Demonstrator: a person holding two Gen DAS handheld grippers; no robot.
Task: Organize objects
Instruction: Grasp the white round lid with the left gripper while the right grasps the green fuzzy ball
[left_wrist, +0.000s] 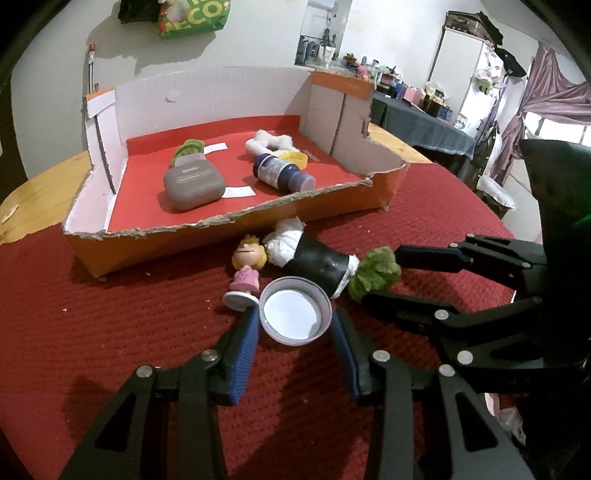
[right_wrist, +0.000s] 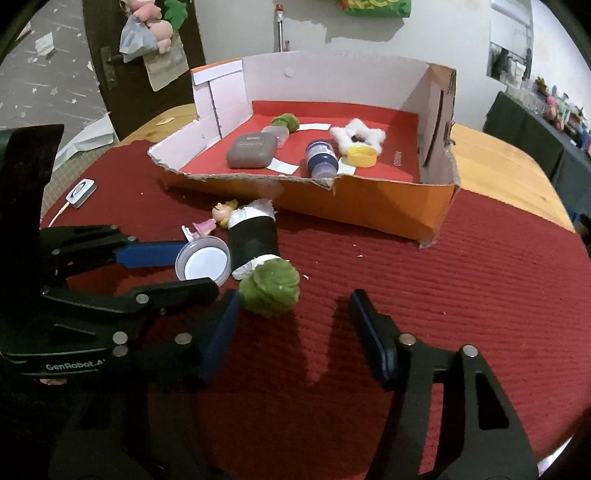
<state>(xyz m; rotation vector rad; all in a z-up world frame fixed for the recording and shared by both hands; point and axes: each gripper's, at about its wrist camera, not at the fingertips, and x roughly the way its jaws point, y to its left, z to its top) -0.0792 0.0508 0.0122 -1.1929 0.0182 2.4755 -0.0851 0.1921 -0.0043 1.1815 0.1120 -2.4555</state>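
A lavender lid (left_wrist: 295, 312) with a white inside lies open side up on the red mat. My left gripper (left_wrist: 295, 316) is shut on it, one blue pad against each side. Behind it a blond figurine (left_wrist: 246, 271) in a pink dress lies on its side. A black tube (left_wrist: 321, 264) with white stuffing ends in a green pompom (right_wrist: 269, 291). My right gripper (right_wrist: 295, 297) is open; the pompom sits between its fingertips, against the left finger, with a wide gap to the right one. In the left wrist view, the right gripper (left_wrist: 380, 275) comes in from the right.
A torn orange cardboard box (left_wrist: 236, 236) with a red floor stands behind. It holds a grey case (left_wrist: 194, 182), a blue bottle (left_wrist: 282, 171), a white fluffy star (right_wrist: 357, 134), a yellow lid (right_wrist: 362, 155) and a green-topped jar. A small white device (right_wrist: 82, 192) lies at the mat's left edge.
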